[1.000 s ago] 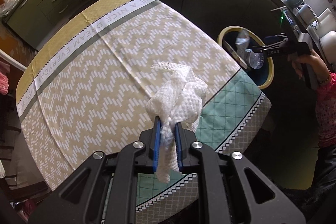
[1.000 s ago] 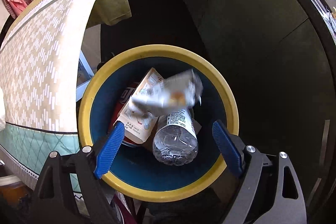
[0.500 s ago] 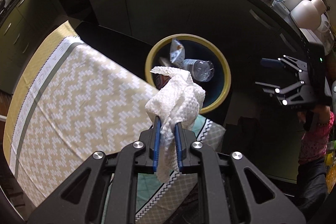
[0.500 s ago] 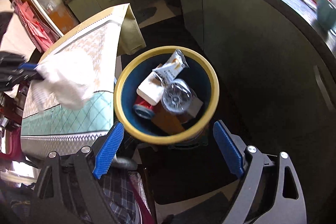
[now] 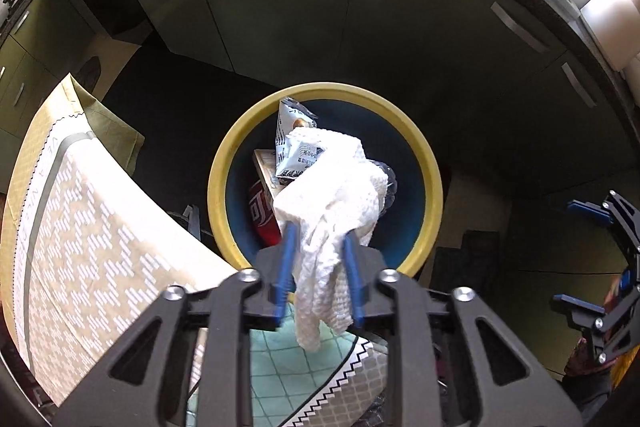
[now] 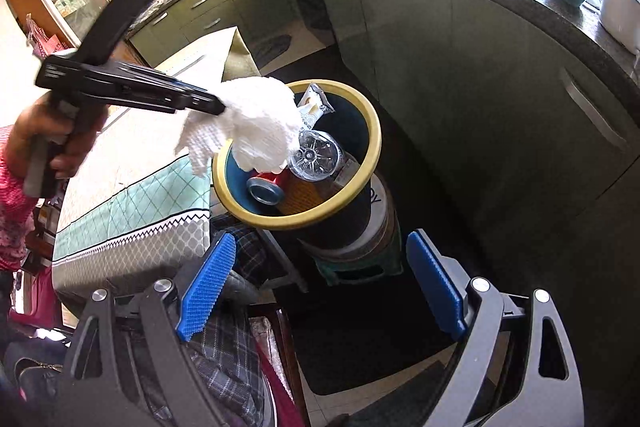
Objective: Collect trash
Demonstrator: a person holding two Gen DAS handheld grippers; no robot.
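One paper towel (image 5: 328, 195) is clamped in my left gripper (image 5: 318, 267) directly above the yellow-rimmed bin (image 5: 430, 163), so the next move is release, while my right gripper (image 6: 320, 287) hangs spread and empty.

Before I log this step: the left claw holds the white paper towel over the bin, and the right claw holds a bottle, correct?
Not quite. The right wrist view shows the right claw open and empty. The left claw does hold the paper towel over the bin.

One bin (image 6: 298, 221), one paper towel (image 6: 256, 125), one bottle (image 6: 316, 157), one can (image 6: 264, 189), one wrapper (image 5: 294, 143), perhaps one carton (image 5: 264, 167).
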